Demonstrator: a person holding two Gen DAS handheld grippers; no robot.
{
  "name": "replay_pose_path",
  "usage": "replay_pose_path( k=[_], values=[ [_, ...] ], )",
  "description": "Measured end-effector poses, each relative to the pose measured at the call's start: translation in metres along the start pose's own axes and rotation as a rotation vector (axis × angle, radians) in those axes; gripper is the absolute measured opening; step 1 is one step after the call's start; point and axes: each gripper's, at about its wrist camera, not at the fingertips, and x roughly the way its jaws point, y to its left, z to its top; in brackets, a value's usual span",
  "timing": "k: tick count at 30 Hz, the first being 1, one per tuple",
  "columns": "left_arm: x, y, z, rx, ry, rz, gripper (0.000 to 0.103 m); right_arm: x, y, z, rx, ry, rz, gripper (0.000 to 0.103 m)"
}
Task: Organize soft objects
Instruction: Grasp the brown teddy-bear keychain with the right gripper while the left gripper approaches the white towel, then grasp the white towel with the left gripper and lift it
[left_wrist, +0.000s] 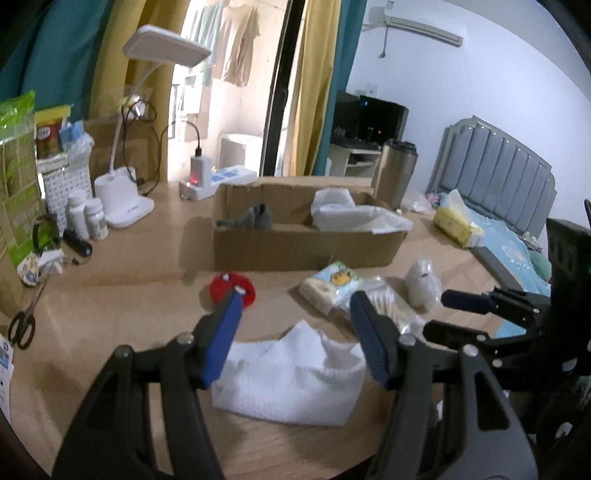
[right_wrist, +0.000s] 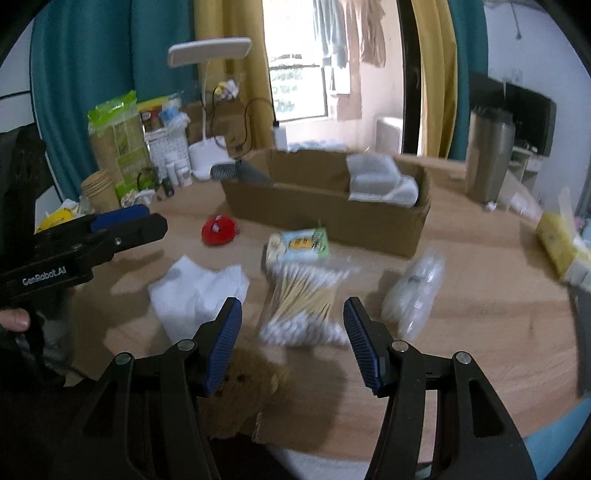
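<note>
My landmark is the cardboard box (left_wrist: 306, 236), long and low, standing open-topped in the middle of the wooden table (left_wrist: 110, 295). My left gripper (left_wrist: 295, 332) hangs over the table on the near side of the box with its blue pads spread wide and nothing between them. My right gripper (right_wrist: 291, 339) is likewise spread apart and empty, also on the near side of the box.

Between the box and me the table carries a loose row of things, with bare wood showing around each. The white cloth (left_wrist: 291, 380) lies nearest my left gripper, crumpled and folded over itself, one corner peaked up. Beyond it, closer to the box's near wall, sits a small red plush (left_wrist: 232, 288), well apart from the cloth. A tissue pack (right_wrist: 299, 245) with a cartoon print lies just in front of the box, touching a clear bag of cotton swabs (right_wrist: 303, 299) that sits straight ahead of my right gripper. To the right of the swabs is a clear bag of cotton pads (right_wrist: 415, 295), a strip of bare wood between them.

Inside the box, a grey plush (left_wrist: 255, 219) slumps at the left end and white folded cloth (left_wrist: 347, 212) fills the right end, spilling over the rim.

Left of the box stand a desk lamp (left_wrist: 125, 199) and bottles; behind its right end a metal tumbler (right_wrist: 487, 158). The table's curved edge runs just under both grippers.
</note>
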Motion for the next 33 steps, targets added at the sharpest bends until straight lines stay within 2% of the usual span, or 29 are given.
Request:
replay_pose_path(
  k=[11,17,26,33],
  values=[
    [0.007,0.002,-0.019,-0.006,0.064,0.001,0.063,0.013,0.009,-0.017,0.032,0.094,0.11,0.061],
    [0.009,0.006,-0.023,-0.019,0.08,0.002,0.063,0.016,0.014,-0.022,0.022,0.123,0.126,0.061],
    [0.011,0.006,-0.024,-0.012,0.087,-0.003,0.063,0.029,0.017,-0.032,-0.006,0.161,0.092,0.063],
    [0.016,0.002,-0.026,0.013,0.117,0.004,0.063,0.028,0.011,-0.033,-0.02,0.126,0.039,0.064]
  ],
)
